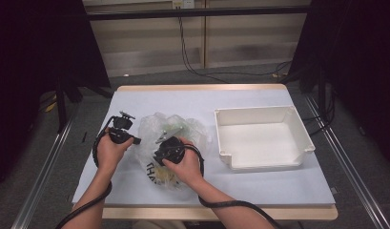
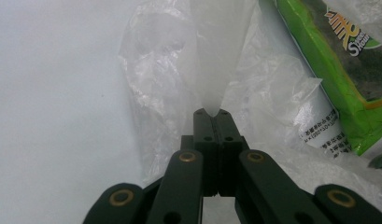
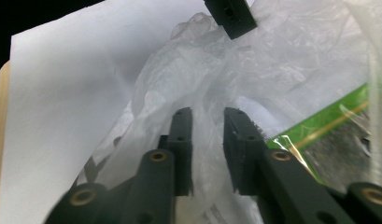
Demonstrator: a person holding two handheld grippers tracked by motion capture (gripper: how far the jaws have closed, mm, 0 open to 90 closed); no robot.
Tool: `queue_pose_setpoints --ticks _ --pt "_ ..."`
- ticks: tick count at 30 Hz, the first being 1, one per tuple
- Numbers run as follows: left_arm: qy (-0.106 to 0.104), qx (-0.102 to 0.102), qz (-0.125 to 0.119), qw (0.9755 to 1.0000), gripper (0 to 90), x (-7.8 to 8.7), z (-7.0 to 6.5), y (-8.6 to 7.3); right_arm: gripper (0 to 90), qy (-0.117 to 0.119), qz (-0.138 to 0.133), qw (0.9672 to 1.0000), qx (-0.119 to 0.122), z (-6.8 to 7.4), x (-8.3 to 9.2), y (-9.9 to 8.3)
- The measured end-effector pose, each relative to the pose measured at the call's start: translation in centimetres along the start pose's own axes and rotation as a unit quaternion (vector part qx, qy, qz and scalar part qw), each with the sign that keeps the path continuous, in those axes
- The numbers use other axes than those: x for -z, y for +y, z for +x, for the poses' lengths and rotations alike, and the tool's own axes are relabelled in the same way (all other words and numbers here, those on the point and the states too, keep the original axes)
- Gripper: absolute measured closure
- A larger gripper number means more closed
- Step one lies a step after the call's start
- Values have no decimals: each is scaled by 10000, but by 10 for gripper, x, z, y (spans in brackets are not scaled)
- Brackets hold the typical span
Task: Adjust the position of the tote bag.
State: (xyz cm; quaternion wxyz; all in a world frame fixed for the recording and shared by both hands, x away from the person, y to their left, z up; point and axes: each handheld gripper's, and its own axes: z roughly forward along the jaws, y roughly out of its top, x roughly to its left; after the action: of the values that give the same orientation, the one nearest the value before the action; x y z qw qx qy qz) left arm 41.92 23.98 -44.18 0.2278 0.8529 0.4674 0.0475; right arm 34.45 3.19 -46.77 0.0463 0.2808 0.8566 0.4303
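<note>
A person seated at a white-covered table (image 1: 135, 102) works 2 handheld grippers on a crumpled clear plastic bag (image 1: 157, 126) lying near the table's middle, closer to its left edge, with a green snack packet (image 2: 347, 70) inside it. The left gripper (image 2: 211, 113) has its jaws pressed together, pinching a fold of the bag's film, while the right gripper (image 3: 208, 114) has its jaws slightly spread with loose film between them. An empty white tray (image 1: 304, 138) sits toward the table's right edge.
</note>
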Motion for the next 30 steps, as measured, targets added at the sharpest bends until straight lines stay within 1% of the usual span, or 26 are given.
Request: queue_pose_setpoints --ticks 1,2,4,6,7,8,9,10,11,12,13,15,16,17,18,19,20,21,23,24,25,26,27,28,29,30 --pt "22 -9 -33 10000 900 -1 -2 1 726 0 0 10000 0 0 0 0" --pt "-7 -71 -8 10000 900 0 -2 2 719 23 -29 10000 -27 0 4 0" --pt "49 -86 -24 9999 900 1 -3 4 692 67 -47 10000 -32 1 7 1" --pt "30 -94 -29 9999 900 1 -3 4 688 88 -40 10000 -8 1 8 1" --pt "-9 -62 -71 10000 900 2 -3 4 683 77 2 10000 28 2 9 1" --pt "-129 -4 -127 9998 878 4 -2 4 710 66 29 10000 21 4 9 0" --pt "-187 -6 -196 9996 878 6 -3 4 710 66 29 10000 21 4 9 0" --pt "-173 45 -273 9995 798 8 -4 4 815 110 65 9999 54 4 8 -1" --pt "-266 -11 -268 9993 695 13 -4 5 845 112 56 9999 42 4 6 -2" --pt "-266 -11 -268 9993 609 13 -4 5 845 112 56 9999 42 4 6 -2" --pt "-395 98 -352 9986 609 16 -6 5 880 161 78 9998 6 4 4 -3" --pt "-459 18 -372 9982 594 23 -10 6 900 175 143 9997 -29 3 -1 -5" --pt "-508 71 -427 9978 568 26 -12 6 900 171 188 9997 -39 3 -4 -5" --pt "-542 19 -450 9975 557 32 -17 8 900 152 242 9996 -74 4 -8 -6" --pt "-536 13 -514 9972 558 34 -19 8 900 162 220 9996 -60 4 -10 -7" --pt "-536 13 -514 9972 566 34 -19 8 900 162 220 9996 -60 4 -10 -7" --pt "-495 -71 -519 9974 566 37 -21 9 900 157 231 9996 -45 4 -12 -7" --pt "-515 -84 -539 9972 578 40 -22 9 900 136 217 9997 -54 4 -13 -6" --pt "-401 6 -645 9971 591 43 -24 9 900 108 239 9996 -71 3 -18 -6" --pt "-380 -15 -632 9973 591 44 -23 9 900 108 241 9996 -84 3 -19 -7" --pt "-327 2 -668 9972 591 45 -23 8 900 108 241 9996 -84 3 -19 -7" --pt "-251 -39 -643 9976 595 47 -22 7 900 75 258 9996 -107 3 -21 -7" --pt "-368 -7 -709 9968 611 49 -23 5 900 88 258 9996 -101 2 -21 -8" --pt "-387 -21 -724 9966 623 49 -24 4 900 79 250 9996 -117 2 -21 -8" --pt "-387 -21 -724 9966 662 49 -24 4 900 71 257 9996 -119 1 -22 -8" --pt "-535 -76 -754 9957 689 48 -28 2 900 70 258 9996 -120 1 -22 -8"
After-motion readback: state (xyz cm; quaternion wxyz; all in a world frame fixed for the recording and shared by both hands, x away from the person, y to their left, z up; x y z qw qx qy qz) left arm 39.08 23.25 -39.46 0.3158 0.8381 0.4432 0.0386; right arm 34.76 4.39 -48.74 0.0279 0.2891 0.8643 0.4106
